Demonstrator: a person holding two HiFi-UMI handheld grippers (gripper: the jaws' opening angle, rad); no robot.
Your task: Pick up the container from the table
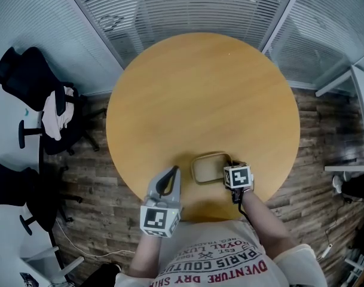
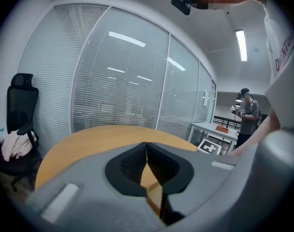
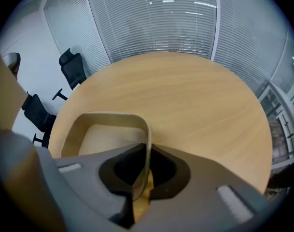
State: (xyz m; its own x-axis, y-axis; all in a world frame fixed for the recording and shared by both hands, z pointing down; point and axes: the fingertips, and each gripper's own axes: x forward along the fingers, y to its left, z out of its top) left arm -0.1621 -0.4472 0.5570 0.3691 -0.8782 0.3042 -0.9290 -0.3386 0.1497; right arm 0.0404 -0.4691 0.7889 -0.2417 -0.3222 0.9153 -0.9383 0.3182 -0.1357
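Observation:
A shallow beige container [image 1: 209, 168] with rounded corners lies on the round wooden table [image 1: 199, 94], close to its near edge. My right gripper [image 1: 230, 165] points steeply down at the container's right side. In the right gripper view its jaws [image 3: 147, 150] are clamped on the container's thin right wall [image 3: 147, 134], and the open inside of the container [image 3: 105, 137] lies to the left. My left gripper [image 1: 174, 172] hovers over the table's near edge, left of the container and apart from it. Its jaws [image 2: 147, 147] meet at the tips with nothing between them.
Glass walls with blinds [image 1: 187, 8] ring the far side of the table. Two black office chairs [image 1: 35, 85] stand on the wooden floor to the left, one draped with clothes. In the left gripper view a person [image 2: 247, 112] stands by a white desk [image 2: 217, 131] far off.

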